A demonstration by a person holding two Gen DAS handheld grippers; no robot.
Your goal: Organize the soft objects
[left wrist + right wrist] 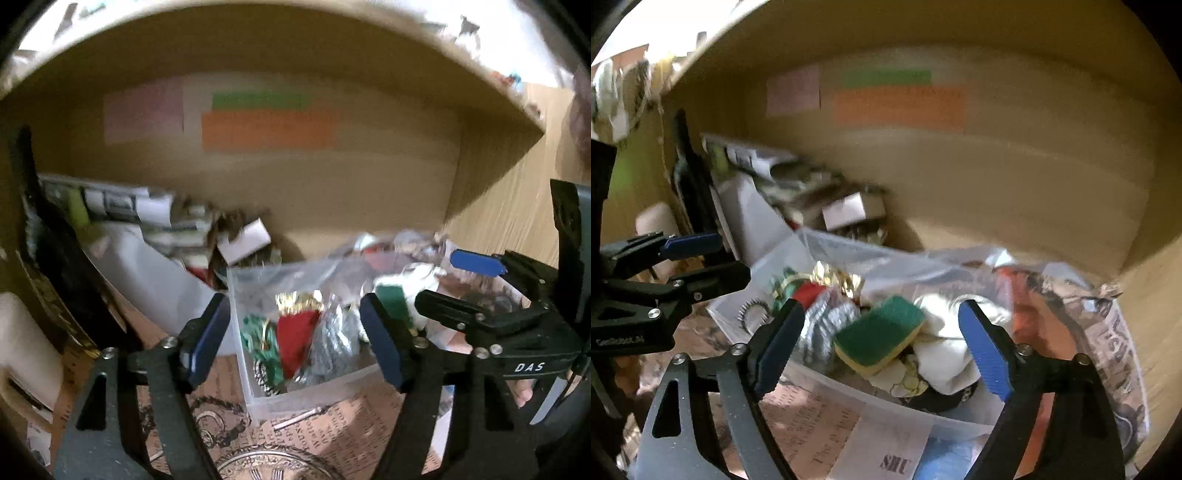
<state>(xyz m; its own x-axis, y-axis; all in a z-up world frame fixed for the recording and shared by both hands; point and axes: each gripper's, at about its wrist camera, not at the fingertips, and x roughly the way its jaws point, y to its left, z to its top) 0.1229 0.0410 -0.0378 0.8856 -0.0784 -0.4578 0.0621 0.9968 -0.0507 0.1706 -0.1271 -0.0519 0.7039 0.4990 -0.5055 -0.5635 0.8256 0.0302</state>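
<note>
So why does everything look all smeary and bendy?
Left wrist view: motion blur smears the clear bin and coloured notes; the fisheye lens bends the shelf edge. Right wrist view: blurry too, but the green sponge shows fairly clearly; corners go dark.

Blurred coloured notes (266, 125) on back wall (369, 177)

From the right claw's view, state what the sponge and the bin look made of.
Sponge: soft foam, it seems, with a matte green scouring face over a yellow layer. Bin: thin translucent plastic, probably; the printed paper underneath shows through its wall.
</note>
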